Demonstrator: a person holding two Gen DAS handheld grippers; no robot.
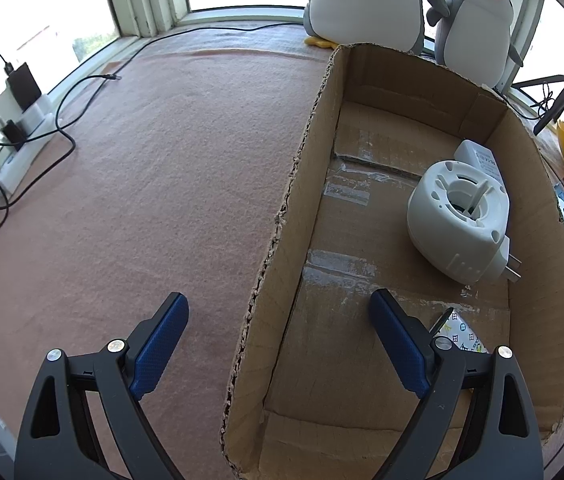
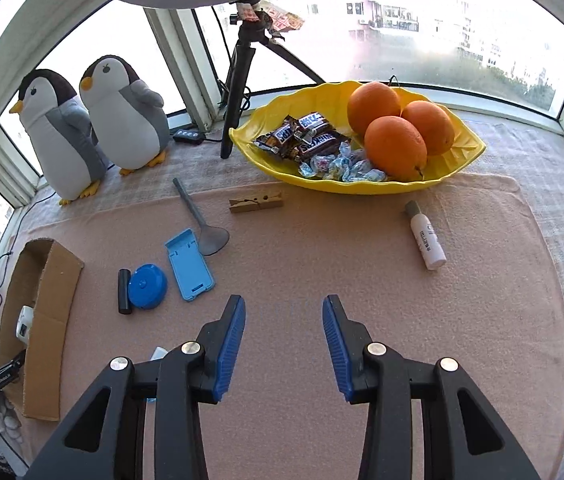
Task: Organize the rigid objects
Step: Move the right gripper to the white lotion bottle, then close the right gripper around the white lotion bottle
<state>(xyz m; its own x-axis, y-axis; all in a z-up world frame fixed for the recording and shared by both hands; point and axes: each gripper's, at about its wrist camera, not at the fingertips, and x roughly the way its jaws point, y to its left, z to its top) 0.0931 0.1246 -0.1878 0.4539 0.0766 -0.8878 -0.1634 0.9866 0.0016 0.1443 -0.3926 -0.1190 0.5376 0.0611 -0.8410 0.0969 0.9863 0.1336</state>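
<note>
An open cardboard box (image 1: 314, 128) holds a white round plug-in device (image 1: 458, 220), a white adapter (image 1: 478, 160) and a small patterned item (image 1: 462, 334). My left gripper (image 1: 278, 296) hangs open astride the box's left wall, one finger over the pink cloth, the other inside, holding nothing. On the cloth in the right wrist view lie a blue phone stand (image 2: 189, 264), a blue round tape measure (image 2: 147, 286), a black cylinder (image 2: 123, 291), a grey spoon (image 2: 202, 224), a wooden clothespin (image 2: 256, 202) and a white bottle (image 2: 426, 236). My right gripper (image 2: 284, 304) is open above bare cloth, nothing between its fingers.
A yellow leaf-shaped dish (image 2: 362, 190) with oranges and sweets stands at the back. Two plush penguins (image 2: 94, 128) and a tripod (image 2: 238, 92) stand by the window. The box (image 2: 56, 300) lies at the far left. A power strip with cables (image 1: 22, 120) sits left of the cloth.
</note>
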